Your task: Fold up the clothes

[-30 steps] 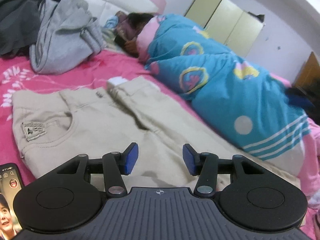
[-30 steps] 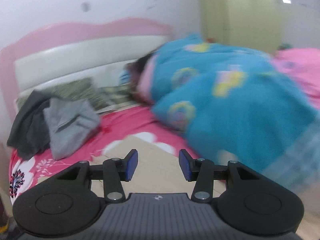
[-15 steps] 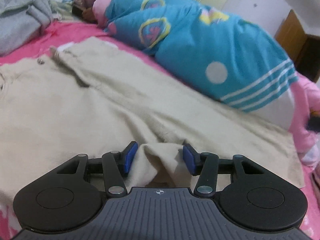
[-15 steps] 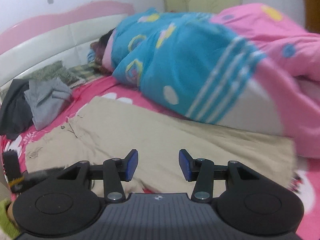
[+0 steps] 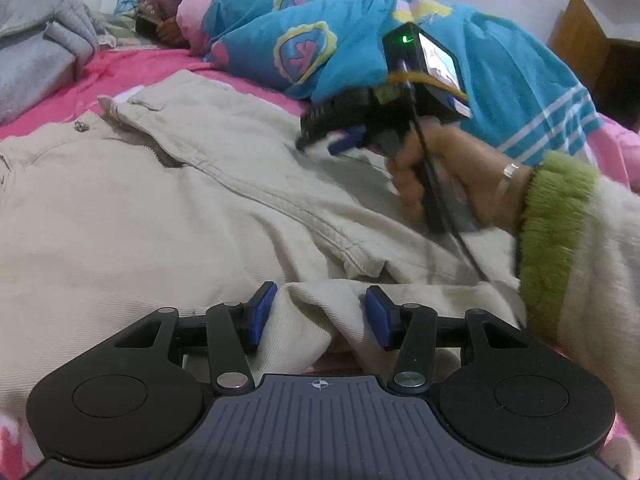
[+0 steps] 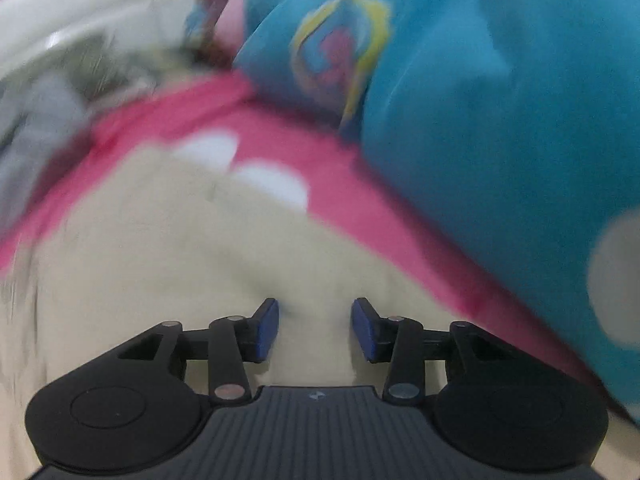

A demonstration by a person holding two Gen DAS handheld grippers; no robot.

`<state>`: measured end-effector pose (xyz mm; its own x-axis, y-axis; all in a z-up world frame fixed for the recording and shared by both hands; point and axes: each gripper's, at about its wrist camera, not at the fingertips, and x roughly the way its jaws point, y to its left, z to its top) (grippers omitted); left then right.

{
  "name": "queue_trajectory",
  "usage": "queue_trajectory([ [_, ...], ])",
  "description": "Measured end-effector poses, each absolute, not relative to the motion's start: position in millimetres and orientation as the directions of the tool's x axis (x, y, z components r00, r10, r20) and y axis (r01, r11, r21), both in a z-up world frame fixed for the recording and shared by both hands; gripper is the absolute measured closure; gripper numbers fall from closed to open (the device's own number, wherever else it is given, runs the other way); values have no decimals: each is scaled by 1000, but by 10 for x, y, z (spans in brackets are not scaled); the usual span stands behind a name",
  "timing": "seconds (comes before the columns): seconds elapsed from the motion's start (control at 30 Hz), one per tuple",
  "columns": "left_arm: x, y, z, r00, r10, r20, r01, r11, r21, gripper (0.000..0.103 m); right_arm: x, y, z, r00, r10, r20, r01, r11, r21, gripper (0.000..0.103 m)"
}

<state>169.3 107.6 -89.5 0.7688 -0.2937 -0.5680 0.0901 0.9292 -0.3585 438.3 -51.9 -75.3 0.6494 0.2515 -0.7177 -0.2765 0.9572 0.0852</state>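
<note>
Beige trousers [image 5: 168, 200] lie spread flat on the bed, heavy cotton twill w/ raised double-stitched seams, a metal button and an open zip fly near the waistband at upper left. A bunched fold of the leg fabric stands up between the blue pads of the left gripper [image 5: 316, 318]; jaws are spread wide, left pad touching the cloth, not clamped. The right gripper [image 5: 344, 142], seen from the left wrist cam, hangs over the trousers further up, held by a hand [image 5: 448, 184] in a fuzzy cream sleeve w/ shaggy green cuff. In its own blurred view the right gripper [image 6: 315, 330] has jaws apart over smooth beige cloth, nothing pinched. Pink floral sheet [image 5: 132, 68] covers the bed; a puffy teal quilt [image 5: 360, 32] w/ yellow-ringed patches lies alongside, a person under it. Soft grey garment [image 5: 36, 56] heaped at left. Wooden furniture [image 5: 580, 40] by white wall at right
</note>
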Motion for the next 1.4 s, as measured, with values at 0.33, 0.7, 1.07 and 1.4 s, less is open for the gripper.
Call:
queue_trajectory([
  [0.33, 1708, 1131, -894, 764, -318, -561, 89, 914, -396, 55, 4482, -133, -723, 527, 384, -758, -387, 903, 188, 61],
  [0.7, 1607, 1205, -814, 777, -333, -535, 93, 900, -425, 54, 3582, -944, 100, 704, 223, -675, -244, 968, 66, 62],
  [1.07, 1441, 1230, -645, 804, -378, -459, 157, 880, -449, 51, 1363, -2104, 779, 763, 76, -642, -29, 996, 83, 59],
  [1.4, 1415, 947, -760, 796, -357, -489, 206, 919, -337, 44, 773, -3481, -42, 709, -177, -683, 401, 898, 183, 40],
])
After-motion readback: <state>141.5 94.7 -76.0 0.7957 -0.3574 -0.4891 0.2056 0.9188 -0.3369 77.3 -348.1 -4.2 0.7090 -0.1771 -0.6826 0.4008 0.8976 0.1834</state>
